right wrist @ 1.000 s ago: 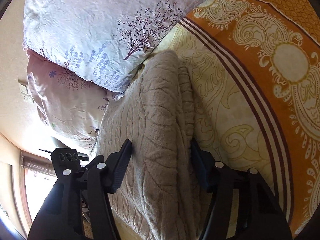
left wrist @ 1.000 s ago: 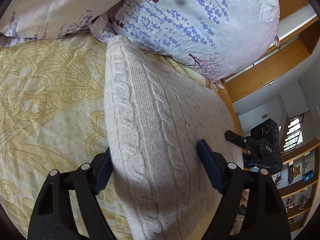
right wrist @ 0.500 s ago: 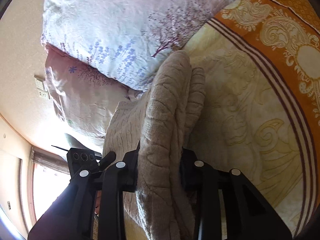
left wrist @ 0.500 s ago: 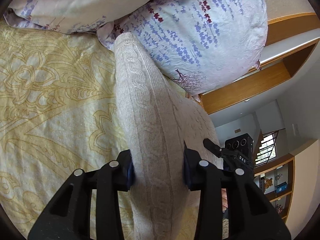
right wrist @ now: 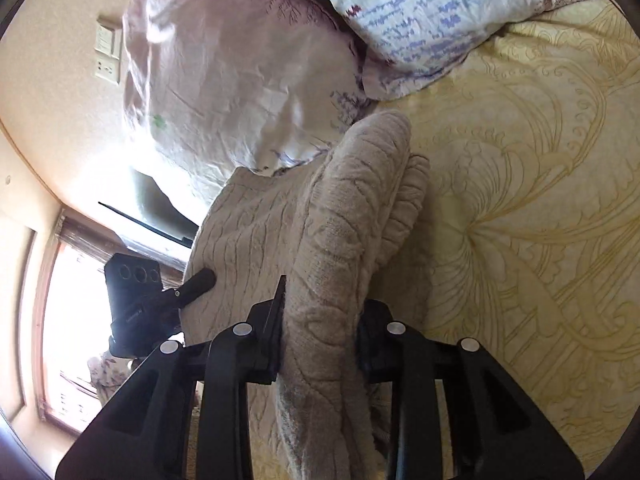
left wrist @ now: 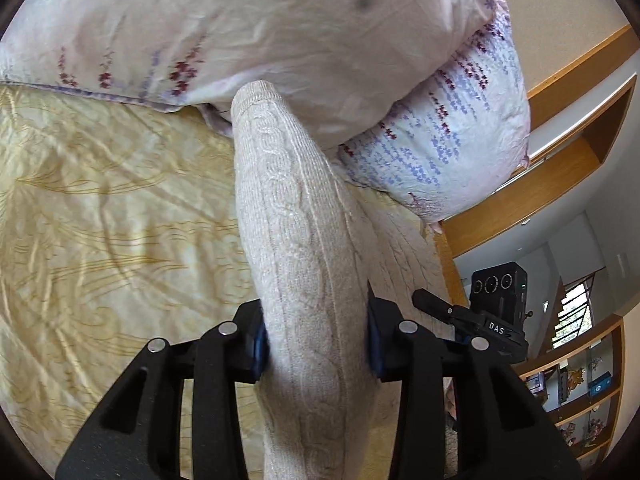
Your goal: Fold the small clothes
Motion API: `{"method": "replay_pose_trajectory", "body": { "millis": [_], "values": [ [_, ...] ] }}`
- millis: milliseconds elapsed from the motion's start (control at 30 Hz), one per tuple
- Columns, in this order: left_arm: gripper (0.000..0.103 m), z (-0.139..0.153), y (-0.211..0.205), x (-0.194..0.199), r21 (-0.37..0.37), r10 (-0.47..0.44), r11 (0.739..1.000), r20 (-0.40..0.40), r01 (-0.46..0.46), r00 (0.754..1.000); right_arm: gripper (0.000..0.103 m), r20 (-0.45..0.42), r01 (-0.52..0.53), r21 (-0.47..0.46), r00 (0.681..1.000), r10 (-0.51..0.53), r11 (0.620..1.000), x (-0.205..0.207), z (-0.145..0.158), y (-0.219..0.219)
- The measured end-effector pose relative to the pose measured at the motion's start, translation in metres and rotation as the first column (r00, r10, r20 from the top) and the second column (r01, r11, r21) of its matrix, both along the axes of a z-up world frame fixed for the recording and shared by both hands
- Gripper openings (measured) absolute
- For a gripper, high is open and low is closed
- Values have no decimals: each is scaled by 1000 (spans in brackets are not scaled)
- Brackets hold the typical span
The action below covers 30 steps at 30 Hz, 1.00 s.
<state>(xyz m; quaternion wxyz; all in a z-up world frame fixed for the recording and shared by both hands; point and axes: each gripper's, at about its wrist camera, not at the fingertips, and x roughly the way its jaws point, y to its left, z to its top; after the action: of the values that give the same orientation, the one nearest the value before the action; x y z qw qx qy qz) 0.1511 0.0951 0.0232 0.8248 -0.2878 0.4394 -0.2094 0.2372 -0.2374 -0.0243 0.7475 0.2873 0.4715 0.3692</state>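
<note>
Wide yellow bedspread (left wrist: 100, 220) under everything, patterned in gold scrolls. Against it at the head end, two pillows: a pale pink one (left wrist: 260, 32) and a white one with blue sprigs (left wrist: 448, 148), stacked and leaning over the work area. Beyond, a wooden frame (left wrist: 560, 120) and shelves (left wrist: 580, 384) in the left view; a window (right wrist: 72, 320) and wall sockets (right wrist: 107, 54) in the right view.

On the bedspread, partly raised off it: a cream cable-knit sweater (left wrist: 304, 260), bunched into a thick ridge at each held edge, its far end touching the pink pillow.

Left gripper (left wrist: 316, 344) clamped on one bunched edge, blue pads pressed into the knit on both sides, no gap visible. Right gripper (right wrist: 320, 336) likewise closed on the opposite edge, several layers pinched between the fingers. Each gripper visible from the other's camera, across the stretch of knit between them.

Likely step: mid-fold, both edges lifted and about to be carried over. Next move probably calls for keeping both grips firm, moving both hands together at one height so the panel stays taut, then laying the held edge down flat on the rest of the sweater before letting go.

In the way: the pillows, close at the far end, liable to catch the knit if carried toward them. Thick bunching in the grips, likely to leave a lumpy crease unless smoothed.
</note>
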Motion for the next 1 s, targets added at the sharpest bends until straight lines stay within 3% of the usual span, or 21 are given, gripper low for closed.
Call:
{"method": "replay_pose_trajectory", "body": {
  "millis": [100,167,200,267,367,500,567,700,733,833,1000],
  "values": [
    [45,-35,15,3,-25,39,999,-81,-41,996,31,-29,49,-50,998,-51,998,1,-14,8],
    [48,-42,22,0,-74,63,995,-81,-69,995,35,-72,55,-40,996,-57,998,4,-17,7],
    [51,-39,23,-3,-60,70,995,-74,-74,995,37,-67,56,-58,996,-60,997,4,-13,6],
    [53,-27,25,-11,3,97,995,-30,-97,995,42,-35,89,-70,995,-92,994,0,-1,-1],
    [57,3,25,-31,128,139,980,106,-153,985,42,40,176,-44,984,-174,983,2,19,-19],
    [67,31,-2,-46,225,66,968,215,-115,974,42,36,179,-56,984,-177,982,11,23,-13],
    [68,37,-26,-47,326,4,942,232,-81,973,42,26,174,-76,985,-173,982,16,17,6],
    [75,34,-61,-47,490,-79,870,246,-53,966,40,-2,170,-87,985,-171,982,5,-8,-4],
    [78,31,-66,-45,516,-89,855,237,-48,967,35,4,170,-108,985,-171,980,7,-11,-1],
    [83,22,-76,-43,587,-112,809,223,-41,968,26,79,166,-222,985,-152,961,3,-10,5],
    [87,13,-87,-41,647,-131,762,203,-33,970,18,246,201,-440,964,-98,875,-6,3,31]
  ]
}}
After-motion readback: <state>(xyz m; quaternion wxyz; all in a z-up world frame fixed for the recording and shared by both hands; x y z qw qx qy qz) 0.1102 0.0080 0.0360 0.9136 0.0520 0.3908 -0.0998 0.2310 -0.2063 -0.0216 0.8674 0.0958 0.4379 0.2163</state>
